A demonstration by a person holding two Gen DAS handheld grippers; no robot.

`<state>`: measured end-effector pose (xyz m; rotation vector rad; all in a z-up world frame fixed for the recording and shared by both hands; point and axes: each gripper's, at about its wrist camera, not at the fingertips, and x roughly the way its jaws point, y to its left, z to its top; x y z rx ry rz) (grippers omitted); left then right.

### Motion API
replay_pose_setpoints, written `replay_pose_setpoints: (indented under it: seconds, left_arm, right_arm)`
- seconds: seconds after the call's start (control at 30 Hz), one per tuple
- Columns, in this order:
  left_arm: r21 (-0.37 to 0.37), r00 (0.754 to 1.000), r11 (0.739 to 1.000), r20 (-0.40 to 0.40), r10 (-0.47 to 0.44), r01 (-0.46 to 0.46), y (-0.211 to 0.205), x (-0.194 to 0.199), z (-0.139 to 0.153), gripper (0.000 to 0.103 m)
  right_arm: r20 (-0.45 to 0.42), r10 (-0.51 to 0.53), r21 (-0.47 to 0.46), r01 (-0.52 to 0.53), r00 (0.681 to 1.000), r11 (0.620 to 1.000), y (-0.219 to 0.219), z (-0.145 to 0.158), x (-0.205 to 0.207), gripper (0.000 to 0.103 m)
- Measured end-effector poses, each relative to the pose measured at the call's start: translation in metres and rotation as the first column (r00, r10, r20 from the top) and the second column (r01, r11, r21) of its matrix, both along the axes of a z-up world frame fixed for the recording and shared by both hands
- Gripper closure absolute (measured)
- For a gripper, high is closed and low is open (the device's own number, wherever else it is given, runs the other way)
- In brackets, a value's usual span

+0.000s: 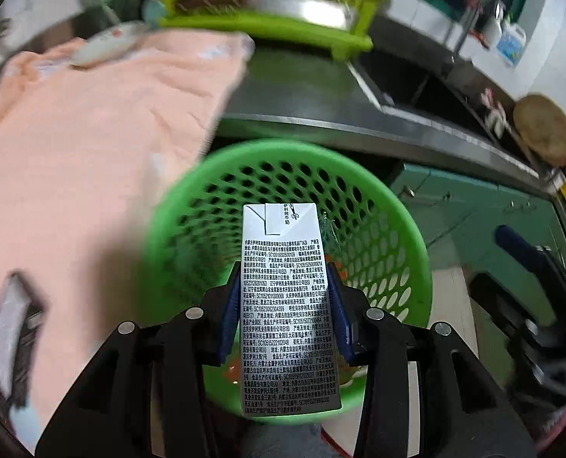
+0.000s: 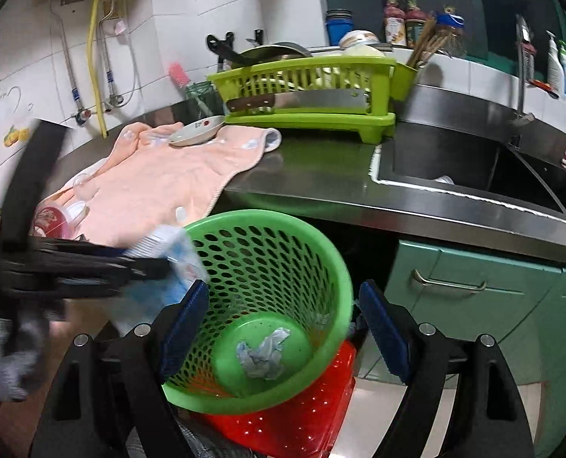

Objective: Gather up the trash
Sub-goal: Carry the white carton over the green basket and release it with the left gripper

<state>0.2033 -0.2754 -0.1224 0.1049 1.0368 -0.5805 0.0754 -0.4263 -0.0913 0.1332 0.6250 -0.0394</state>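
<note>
A milk carton [image 1: 288, 305] is held between the jaws of the left gripper [image 1: 287, 305], which are clamped on its two narrow sides at about mid-length, with the printed face turned toward the left wrist camera. The carton is positioned above the open mouth of the green perforated basket [image 1: 416, 252], which is set on a red crate [image 2: 302, 420] on the floor in front of the tabletop [image 2: 321, 175]. One crumpled paper wad [image 2: 264, 353] is seen lying on the basket floor. The jaws of the right gripper [image 2: 283, 328] are spread wide and nothing is held between them; the basket rim is framed between them but is not touched. The carton is judged to be light and probably empty, with thin, smooth board walls that dent under pressure and can slide against the pads. A hold across the narrow sides near the middle is therefore recommended, as established here, with moderate force only. A peach towel [image 2: 168, 175] is spread on the tabletop, partly under a small dish [image 2: 197, 129].
</note>
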Motion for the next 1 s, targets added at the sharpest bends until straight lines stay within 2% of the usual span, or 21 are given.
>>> replay_pose_setpoints:
  seconds: [0.07,0.17,0.3,0.4,0.47,0.57,0.73,1.0]
  left_arm:
    - [0.034,0.999,0.999,-0.049,-0.017,0.018,-0.019,0.010,-0.019,0.062]
    - [0.086,0.997,0.996,-0.081,-0.010,0.017,-0.034,0.019,-0.041,0.062]
    - [0.076,0.983,0.997,-0.184,-0.003,0.017,-0.043,0.031,-0.068,0.061]
    - [0.070,0.984,0.998,-0.178,0.013,0.000,-0.043,0.032,-0.070,0.061]
    - [0.045,0.984,0.999,-0.178,0.011,-0.003,-0.039,0.031,-0.067,0.060]
    - [0.024,0.982,1.000,-0.189,0.003,0.002,-0.032,0.028,-0.061,0.053]
    - [-0.011,0.987,1.000,-0.162,0.019,-0.021,-0.008,0.021,-0.042,0.053]
    - [-0.059,0.996,0.994,-0.017,0.090,-0.091,0.058,-0.014,0.022,0.053]
  right_arm:
    - [-0.002,-0.008,0.005,0.008,1.000,1.000,-0.006,-0.005,-0.001,0.025]
    - [-0.005,-0.017,0.012,0.017,1.000,1.000,-0.011,-0.010,0.000,0.025]
    - [-0.021,-0.023,0.033,0.024,1.000,0.999,-0.014,-0.020,0.003,0.025]
    - [-0.031,-0.020,0.032,0.021,0.999,0.999,-0.013,-0.025,0.005,0.025]
    - [-0.033,-0.020,0.036,0.021,0.999,0.999,-0.013,-0.025,0.006,0.025]
    - [-0.029,-0.023,0.036,0.024,0.999,0.999,-0.009,-0.023,0.004,0.025]
    - [-0.006,-0.022,0.037,0.023,1.000,0.999,-0.002,-0.010,-0.002,0.025]
    - [0.034,0.023,0.017,-0.023,0.999,1.000,0.024,0.014,-0.011,0.024]
